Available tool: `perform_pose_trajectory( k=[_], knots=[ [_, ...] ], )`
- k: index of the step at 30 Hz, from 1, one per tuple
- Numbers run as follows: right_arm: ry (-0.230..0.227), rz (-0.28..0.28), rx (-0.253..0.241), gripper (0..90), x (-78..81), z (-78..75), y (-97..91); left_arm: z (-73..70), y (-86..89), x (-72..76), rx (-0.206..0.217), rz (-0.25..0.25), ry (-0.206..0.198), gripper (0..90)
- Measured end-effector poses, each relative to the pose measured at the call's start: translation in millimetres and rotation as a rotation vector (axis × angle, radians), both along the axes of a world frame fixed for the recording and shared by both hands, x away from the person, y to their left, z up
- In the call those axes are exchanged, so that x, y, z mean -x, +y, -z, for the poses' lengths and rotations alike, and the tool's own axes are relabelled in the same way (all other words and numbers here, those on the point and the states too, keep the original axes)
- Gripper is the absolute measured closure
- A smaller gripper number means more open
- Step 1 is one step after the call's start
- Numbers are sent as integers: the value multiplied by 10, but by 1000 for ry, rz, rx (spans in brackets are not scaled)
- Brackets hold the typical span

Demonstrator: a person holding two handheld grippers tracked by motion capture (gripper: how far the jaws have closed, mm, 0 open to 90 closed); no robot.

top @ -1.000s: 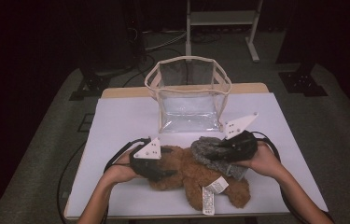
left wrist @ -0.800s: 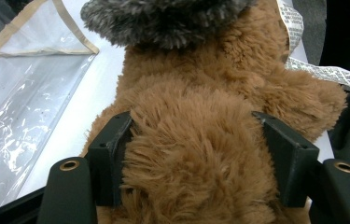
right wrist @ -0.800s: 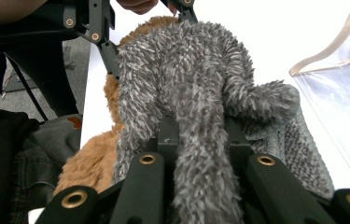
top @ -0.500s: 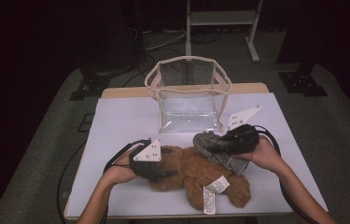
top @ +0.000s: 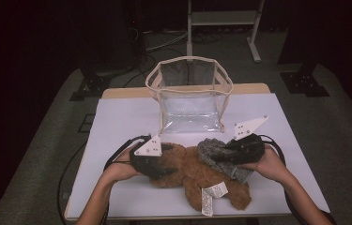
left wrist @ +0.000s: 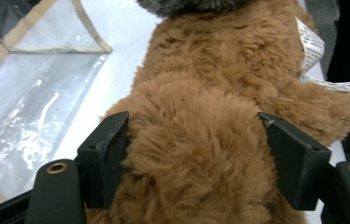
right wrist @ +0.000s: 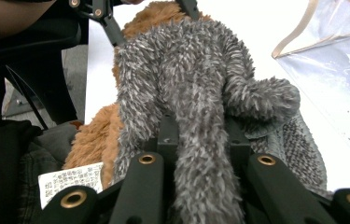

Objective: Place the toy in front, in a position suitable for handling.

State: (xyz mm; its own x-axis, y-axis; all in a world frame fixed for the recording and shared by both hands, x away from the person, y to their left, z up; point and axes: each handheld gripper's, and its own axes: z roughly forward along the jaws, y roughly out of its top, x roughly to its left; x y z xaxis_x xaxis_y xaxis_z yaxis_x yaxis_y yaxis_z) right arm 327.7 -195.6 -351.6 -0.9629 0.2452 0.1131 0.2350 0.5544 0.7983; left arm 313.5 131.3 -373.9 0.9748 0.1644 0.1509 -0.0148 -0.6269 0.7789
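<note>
Bear (left wrist: 196,126) between left claw (left wrist: 193,161) pads

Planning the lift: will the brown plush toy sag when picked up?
Probably yes: the brown plush toy looks soft, its fur bulging between the left gripper jaws. Likely light. Unlikely to slip, since the pile looks grippy; the limbs may droop.

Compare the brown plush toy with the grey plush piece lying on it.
Colour: the brown plush toy is tan-brown with curly fur; the grey plush piece is grey with spiky fur and a knit-looking part.
Size: the brown toy is clearly bigger; the grey piece lies across its right end.
Grip: the left gripper straddles a brown limb with wide fingers; the right gripper pinches a narrow grey strip.
Tag: the brown toy carries a white label.
Both are soft plush on the white table.
</note>
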Motion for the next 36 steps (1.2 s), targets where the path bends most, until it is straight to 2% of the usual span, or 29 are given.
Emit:
perform_pose_trajectory(
  k=[1,3,7,8,9,13,16,19,21,22,23,25,28,29,31,33,36],
  knots=[
    [-12,-13,25,737,-13,-36,65,6,6,27,-2,6,-2,301],
    [-20,-28,44,737,-23,-70,147,-3,18,56,-12,20,-2,306],
    [-25,-67,65,737,-63,-82,350,5,35,91,-37,35,-2,319],
    [-25,-67,65,737,-63,-82,350,5,35,91,-37,35,-2,322],
    [-25,-81,68,737,-76,-74,451,22,45,108,-43,44,-3,323],
    [-19,-108,84,736,-75,-75,579,54,90,142,-44,42,2,327],
    [-35,-104,82,736,-73,-119,537,65,116,166,-28,46,5,329],
    [-44,-72,70,736,-80,-156,385,59,119,182,-34,48,4,329],
    [-38,-57,65,735,-75,-164,318,47,121,190,-39,53,0,329],
    [-29,-34,51,735,-73,-162,190,23,122,186,-34,55,-1,328],
    [-24,-24,45,734,-63,-151,143,23,122,186,-34,55,-1,328],
    [-13,-19,33,734,-38,-111,85,-20,113,167,-12,48,6,324],
    [-8,-20,29,734,-8,-68,72,-68,64,124,1,38,-1,312],
    [1,-25,17,734,4,-50,67,-58,7,96,-14,37,6,313],
    [-5,-28,25,734,2,-65,85,-42,-21,88,-21,39,14,336],
    [-12,-35,38,734,-10,-94,133,-5,-68,88,-29,49,34,353],
    [-17,-63,61,734,-38,-124,281,9,-74,109,-36,58,28,366]
  ],
)
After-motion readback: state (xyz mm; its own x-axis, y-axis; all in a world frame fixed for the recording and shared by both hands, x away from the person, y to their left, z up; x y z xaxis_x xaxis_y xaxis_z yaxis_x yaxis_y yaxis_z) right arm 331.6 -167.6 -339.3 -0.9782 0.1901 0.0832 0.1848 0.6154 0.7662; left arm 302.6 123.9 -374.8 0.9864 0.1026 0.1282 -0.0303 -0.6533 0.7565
